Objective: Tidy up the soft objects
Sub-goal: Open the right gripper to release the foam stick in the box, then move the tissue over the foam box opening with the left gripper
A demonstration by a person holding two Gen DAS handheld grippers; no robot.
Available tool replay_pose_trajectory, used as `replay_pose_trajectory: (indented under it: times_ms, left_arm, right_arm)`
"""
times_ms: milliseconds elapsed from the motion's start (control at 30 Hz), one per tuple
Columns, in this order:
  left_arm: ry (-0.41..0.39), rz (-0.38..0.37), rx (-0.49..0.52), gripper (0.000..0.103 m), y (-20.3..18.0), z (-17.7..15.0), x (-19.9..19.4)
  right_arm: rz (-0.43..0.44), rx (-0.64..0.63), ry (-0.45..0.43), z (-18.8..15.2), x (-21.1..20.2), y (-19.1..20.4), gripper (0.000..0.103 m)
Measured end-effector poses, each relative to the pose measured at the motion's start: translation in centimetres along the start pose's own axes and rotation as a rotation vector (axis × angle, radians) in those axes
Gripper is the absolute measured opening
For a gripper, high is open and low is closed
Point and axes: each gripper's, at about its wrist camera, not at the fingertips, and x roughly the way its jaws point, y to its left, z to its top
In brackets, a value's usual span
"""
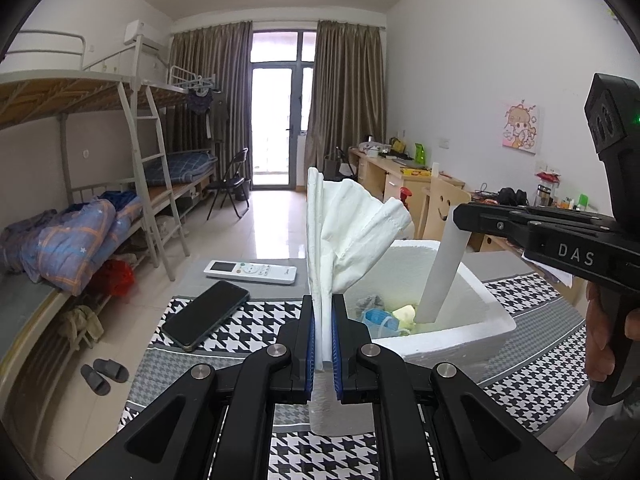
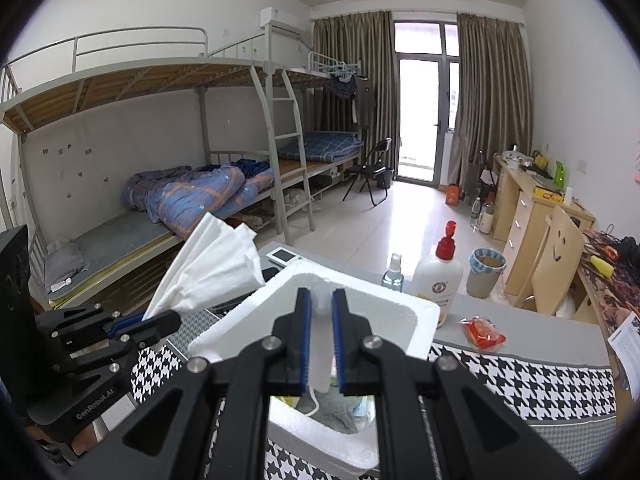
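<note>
My left gripper (image 1: 323, 332) is shut on a folded white tissue (image 1: 348, 236) that fans out upward, held just left of the white foam box (image 1: 472, 280). It also shows in the right wrist view (image 2: 160, 320), with the tissue (image 2: 216, 268) beside the box (image 2: 240, 320). My right gripper (image 2: 321, 340) is shut on a white strip (image 2: 321, 356) that reaches down into the box; the left wrist view shows the gripper (image 1: 460, 212) over the box with the strip (image 1: 444, 272). Inside lie a blue mask (image 1: 378, 318), a yellowish piece (image 1: 404, 314) and grey cloth (image 2: 332, 414).
A black phone (image 1: 206, 314) and a white remote (image 1: 250, 271) lie on the houndstooth cloth (image 1: 264, 320) to the left. A white bottle with a red cap (image 2: 438, 280), a small spray bottle (image 2: 394, 270) and a red packet (image 2: 482, 332) stand behind the box.
</note>
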Motion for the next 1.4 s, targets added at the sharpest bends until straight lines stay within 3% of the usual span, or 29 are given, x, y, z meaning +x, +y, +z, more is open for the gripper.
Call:
replay_pose_trajectory:
  times_ms: [67,100,133,200,267,400,567,933,1400]
  left_arm:
    - [-0.001,0.001,-0.002,0.007,0.1,0.1,0.0]
    - [-0.003,0.003,-0.003,0.007,0.1,0.1,0.0]
    - [-0.003,0.004,-0.004,0.007,0.2,0.1,0.0]
    - [-0.003,0.006,-0.006,0.007,0.3,0.1,0.1]
    - [-0.001,0.007,-0.004,0.007,0.4,0.1,0.2]
    - [0.002,0.012,-0.006,0.007,0.5,0.0,0.3]
    - [0.000,0.017,-0.001,0.007,0.3,0.1,0.3]
    - [-0.001,0.008,0.009,0.007,-0.1,0.4,0.3]
    - [0.008,-0.056,0.030,0.008,-2.5,1.4,1.6]
  right_arm:
    - [0.000,-0.010,0.018,0.0,0.4,0.2,0.013]
    - [-0.007,-0.007,0.018,0.0,0.5,0.1,0.020]
    - [-0.015,-0.006,0.018,0.0,0.6,0.1,0.027]
    - [-0.037,-0.010,0.012,0.0,0.7,0.1,0.066]
    - [-0.059,-0.013,-0.015,0.0,0.3,0.1,0.079]
    - [-0.068,-0.020,-0.033,0.0,-0.2,0.1,0.093]
    - [-0.086,-0.029,-0.044,-0.2,-0.5,0.3,0.100]
    - [-0.078,-0.006,-0.051,-0.6,-1.4,-0.4,0.100]
    - [-0.148,0.023,-0.061,-2.3,-4.1,-3.3,0.100]
